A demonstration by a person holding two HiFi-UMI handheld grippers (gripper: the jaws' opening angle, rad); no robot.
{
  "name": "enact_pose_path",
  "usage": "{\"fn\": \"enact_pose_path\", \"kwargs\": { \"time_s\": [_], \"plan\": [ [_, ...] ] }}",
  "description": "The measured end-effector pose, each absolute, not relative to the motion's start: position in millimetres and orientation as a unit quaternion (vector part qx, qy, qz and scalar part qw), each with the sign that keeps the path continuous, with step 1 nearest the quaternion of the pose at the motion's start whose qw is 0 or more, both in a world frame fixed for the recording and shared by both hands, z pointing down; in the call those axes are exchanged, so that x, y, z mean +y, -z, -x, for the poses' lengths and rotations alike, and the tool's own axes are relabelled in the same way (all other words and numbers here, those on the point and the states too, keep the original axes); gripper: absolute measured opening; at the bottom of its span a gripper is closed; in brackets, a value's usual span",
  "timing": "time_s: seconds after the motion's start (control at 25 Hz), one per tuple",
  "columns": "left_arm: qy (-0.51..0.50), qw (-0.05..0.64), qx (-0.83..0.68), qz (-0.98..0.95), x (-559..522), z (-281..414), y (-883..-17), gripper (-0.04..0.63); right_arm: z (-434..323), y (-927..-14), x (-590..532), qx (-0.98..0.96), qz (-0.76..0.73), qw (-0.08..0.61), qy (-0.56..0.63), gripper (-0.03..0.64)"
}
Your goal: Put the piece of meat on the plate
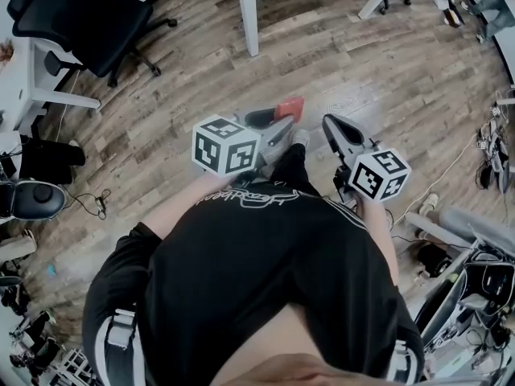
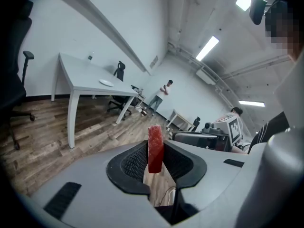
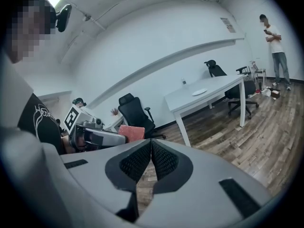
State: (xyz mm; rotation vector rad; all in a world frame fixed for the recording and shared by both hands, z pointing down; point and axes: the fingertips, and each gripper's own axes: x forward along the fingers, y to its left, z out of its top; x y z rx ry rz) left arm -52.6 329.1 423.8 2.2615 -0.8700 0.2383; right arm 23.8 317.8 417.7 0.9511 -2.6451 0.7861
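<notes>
My left gripper (image 2: 156, 161) is shut on a red piece of meat (image 2: 155, 147), a thin slab standing upright between its pads. In the head view the meat (image 1: 290, 107) sticks out ahead of the left gripper (image 1: 283, 123), over the wooden floor. My right gripper (image 3: 150, 160) is shut with nothing in it, its pads touching. It is held beside the left one (image 1: 331, 127); from it I see the left gripper (image 3: 102, 137) and the meat (image 3: 131, 132) at the left. A white plate (image 2: 106, 82) lies on a white table (image 2: 88, 77) far ahead; in the right gripper view the plate (image 3: 199, 92) is on the same table (image 3: 209, 93).
A black office chair (image 1: 84, 18) stands at the left, and white table legs (image 1: 248, 14) rise ahead. A second black chair (image 3: 134, 110) sits near the table's end. A person (image 3: 278, 51) stands far off by the wall. Cables and gear (image 1: 475, 280) crowd the right side.
</notes>
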Motion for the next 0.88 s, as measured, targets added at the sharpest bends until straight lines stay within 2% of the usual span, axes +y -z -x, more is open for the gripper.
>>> {"fn": "enact_pose_path", "kwargs": {
  "time_s": [0.28,0.88],
  "plan": [
    [-0.094,0.358,-0.344,-0.863,273.7,34.0,-429.0,0.094,-40.0,-417.1,260.0,-0.903,-0.303,0.085,-0.292,0.01],
    [-0.105,0.349,-0.33,-0.871,113.9,-61.6,-416.1,0.094,-138.0,-409.7,100.6,-0.894,-0.325,0.048,-0.305,0.01]
  ]
}}
